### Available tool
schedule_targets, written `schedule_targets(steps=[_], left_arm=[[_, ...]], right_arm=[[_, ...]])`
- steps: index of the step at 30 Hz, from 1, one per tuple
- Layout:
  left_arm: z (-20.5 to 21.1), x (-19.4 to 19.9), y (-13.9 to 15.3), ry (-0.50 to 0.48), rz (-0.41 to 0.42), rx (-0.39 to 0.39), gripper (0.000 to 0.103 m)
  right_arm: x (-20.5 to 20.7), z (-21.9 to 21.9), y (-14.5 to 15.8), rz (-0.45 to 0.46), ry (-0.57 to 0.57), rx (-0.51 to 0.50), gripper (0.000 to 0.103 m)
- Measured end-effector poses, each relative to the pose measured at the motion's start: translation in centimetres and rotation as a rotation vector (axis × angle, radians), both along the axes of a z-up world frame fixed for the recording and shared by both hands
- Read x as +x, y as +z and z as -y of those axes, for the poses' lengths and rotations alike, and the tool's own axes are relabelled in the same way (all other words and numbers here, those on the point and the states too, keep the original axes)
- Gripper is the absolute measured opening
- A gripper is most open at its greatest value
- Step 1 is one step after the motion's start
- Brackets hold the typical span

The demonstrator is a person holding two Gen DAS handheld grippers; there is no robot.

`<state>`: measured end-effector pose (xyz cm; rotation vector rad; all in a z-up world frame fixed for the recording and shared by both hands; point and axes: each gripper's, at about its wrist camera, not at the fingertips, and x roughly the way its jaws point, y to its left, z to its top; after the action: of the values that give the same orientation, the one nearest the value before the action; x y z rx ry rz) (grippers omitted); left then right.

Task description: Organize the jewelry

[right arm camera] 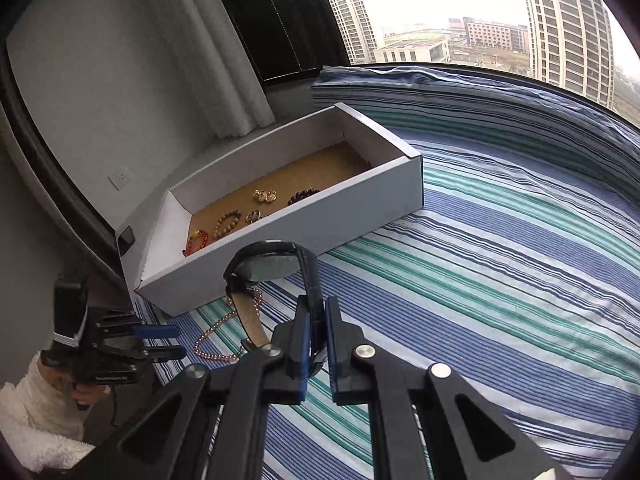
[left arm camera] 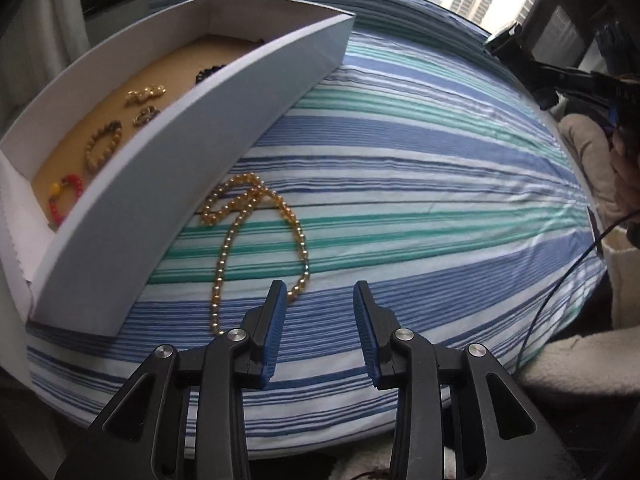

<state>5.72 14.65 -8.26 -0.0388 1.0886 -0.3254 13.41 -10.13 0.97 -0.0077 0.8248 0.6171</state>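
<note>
A bed covered in a blue, teal and white striped sheet (right arm camera: 500, 264) fills most of both views, with a window and tall buildings beyond its far edge. On the sheet, along the bed's left side, sits a long, shallow white cardboard box (right arm camera: 352, 216) with a brown cardboard floor, open at the top. Inside it lie several small pieces, well apart from one another: a red beaded bracelet with a yellow bead (left arm camera: 66, 196) at the near end, a tan wooden-bead bracelet (left arm camera: 102, 146) next to it, two small gold-coloured pieces (left arm camera: 146, 94) further along, and a dark beaded bracelet (right arm camera: 303, 196) against the near wall.

Just outside the box's near wall, a long string of golden pearl-like beads (left arm camera: 248, 232) lies loosely looped on the sheet, its lower end reaching close to the left tool's left fingertip.

The right tool (right arm camera: 318, 332) is closed tight on the strap of a black wristwatch with a round glass face and a brown-lined strap (right arm camera: 272, 268); the watch is held up in the air in front of the box, above the bead string.

The left tool (left arm camera: 320, 292) hangs over the sheet with its blue-padded jaws partly apart and nothing between them. In the right wrist view it appears at the lower left, held by a hand in a fluffy white sleeve (right arm camera: 36, 420).
</note>
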Motion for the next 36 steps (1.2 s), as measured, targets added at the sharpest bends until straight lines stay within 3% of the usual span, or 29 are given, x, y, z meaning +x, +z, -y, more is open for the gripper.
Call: schedule_targets(steps=[4, 7, 11, 13, 14, 15, 16, 18, 19, 22, 28, 36], left_arm=[[0.8, 2.5, -0.8, 0.014, -0.020, -0.014, 0.039], [1.3, 5.5, -1.5, 0.074, -0.042, -0.031, 0.042], [1.2, 9.0, -4.1, 0.206, -0.096, 0.009, 0.042], [0.8, 10.1, -5.2, 0.294, -0.109, 0.035, 0.051], [0.8, 10.3, -5.3, 0.312, -0.076, 0.038, 0.059], [1.0, 10.5, -5.5, 0.325, -0.071, 0.053, 0.061], [1.3, 10.6, -5.6, 0.335, -0.049, 0.070, 0.059], [2.1, 10.7, -5.7, 0.324, -0.009, 0.103, 0.011], [2.2, 10.7, -5.8, 0.300, -0.015, 0.073, 0.005], [2.0, 9.8, -5.4, 0.259, -0.034, -0.026, 0.004], [2.1, 5.7, -0.7, 0.193, 0.035, -0.110, 0.004], [-0.8, 3.1, 9.6, 0.183, 0.173, -0.183, 0.004]], right_arm=[[-0.4, 0.8, -0.9, -0.015, -0.017, -0.001, 0.007], [-0.4, 1.2, -1.4, -0.026, -0.033, 0.010, 0.007], [-0.7, 1.8, -1.7, -0.028, -0.042, 0.038, 0.007], [-0.9, 2.0, -1.8, -0.024, -0.042, 0.043, 0.007], [-1.0, 2.0, -1.9, -0.023, -0.042, 0.045, 0.007], [-1.0, 2.0, -1.9, -0.024, -0.041, 0.046, 0.007], [-0.9, 2.1, -2.0, -0.025, -0.041, 0.048, 0.007], [-0.9, 2.4, -2.2, -0.027, -0.044, 0.053, 0.007], [-0.9, 2.6, -2.2, -0.027, -0.046, 0.054, 0.007], [-0.9, 3.2, -2.2, -0.021, -0.062, 0.054, 0.007], [-1.0, 4.7, -1.9, -0.014, -0.098, 0.057, 0.007], [-1.3, 4.2, 0.1, 0.020, -0.089, 0.065, 0.007]])
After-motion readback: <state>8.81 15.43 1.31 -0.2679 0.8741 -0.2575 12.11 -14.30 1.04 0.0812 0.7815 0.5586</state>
